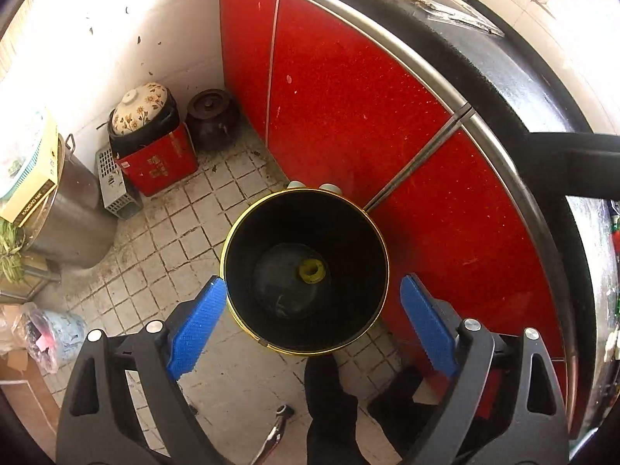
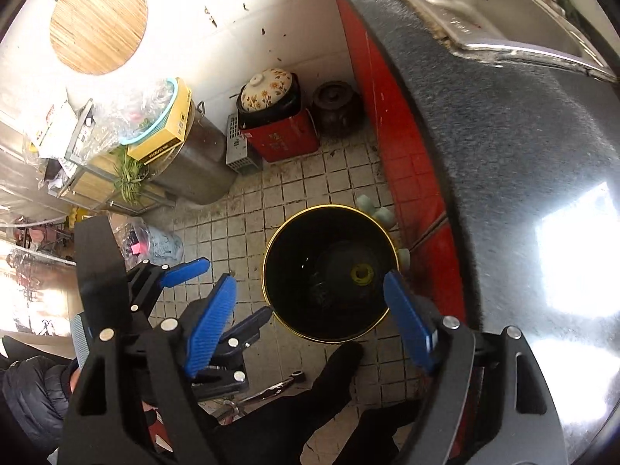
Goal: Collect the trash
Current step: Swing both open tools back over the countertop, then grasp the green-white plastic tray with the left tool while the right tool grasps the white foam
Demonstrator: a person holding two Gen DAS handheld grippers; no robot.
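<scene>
Bin (image 1: 306, 271) on tiled floor (image 1: 217, 209) against red cabinet (image 1: 348, 108), open top, yellow ring (image 1: 310, 270) at its bottom. Left gripper (image 1: 314, 290) hangs above it, jaws spread, empty.

Right wrist: bin (image 2: 329, 271) below, ring (image 2: 361, 272) inside. Right gripper (image 2: 310, 294) jaws spread, empty; left gripper (image 2: 217, 286) beside it, also spread. Tabletop (image 2: 523, 155) with sink (image 2: 503, 7) to the right.

A home kitchen: steel sink (image 2: 503, 7) in the counter, red cabinets (image 1: 348, 97), clay pots (image 1: 211, 116).
</scene>
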